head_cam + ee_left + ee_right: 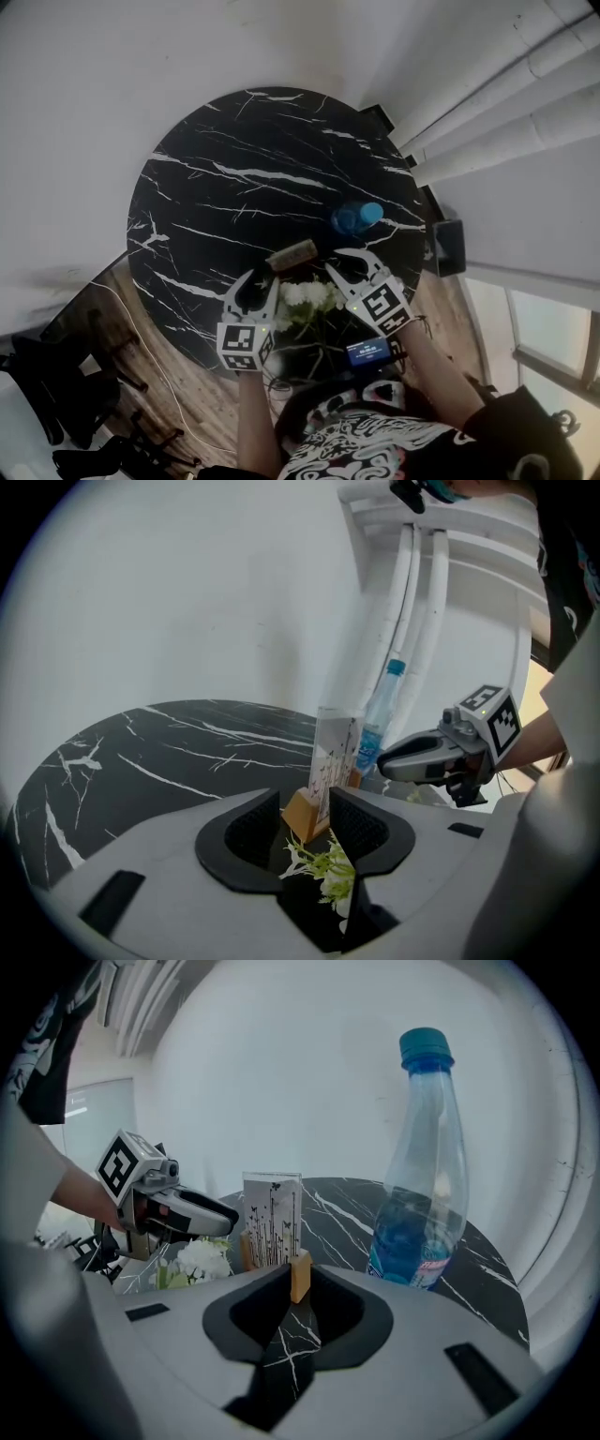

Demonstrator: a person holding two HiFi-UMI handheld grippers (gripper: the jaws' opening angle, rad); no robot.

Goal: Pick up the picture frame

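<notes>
Round black tabletop (216, 178), marble with white veins, set against a plain white wall; wooden floor (197, 384) shows below its near edge, and pale vertical folds (525, 84), curtain or piping I cannot tell, stand at the far right. Item one: picture frame (292, 255), a clear upright panel printed with thin dark stems and butterflies, seated in a light wooden base; it stands on the tabletop toward the near edge, between my two tools. Item two: plastic bottle (356, 217), clear with a blue cap and blue liquid low inside, upright, just beyond the frame to the far right and apart from it. Item three: white flowers (309, 296) with green leaves, nearer to me than the frame, lying between my two wrists. Item four: small device (367, 352) with a lit screen, near the tabletop's near edge under my right forearm. Item five: left hand-held gripper (305, 803), jaws standing apart; one end of the frame's wooden base and the panel's edge show in the gap at the tips, and the pads do not press on it. Item six: right hand-held gripper (300, 1274), jaws drawn all but together, angled down at the frame's other end; the narrow end of the wooden base shows right at the tips, and I cannot tell whether they pinch it. Both marker cubes face up toward my head.
</notes>
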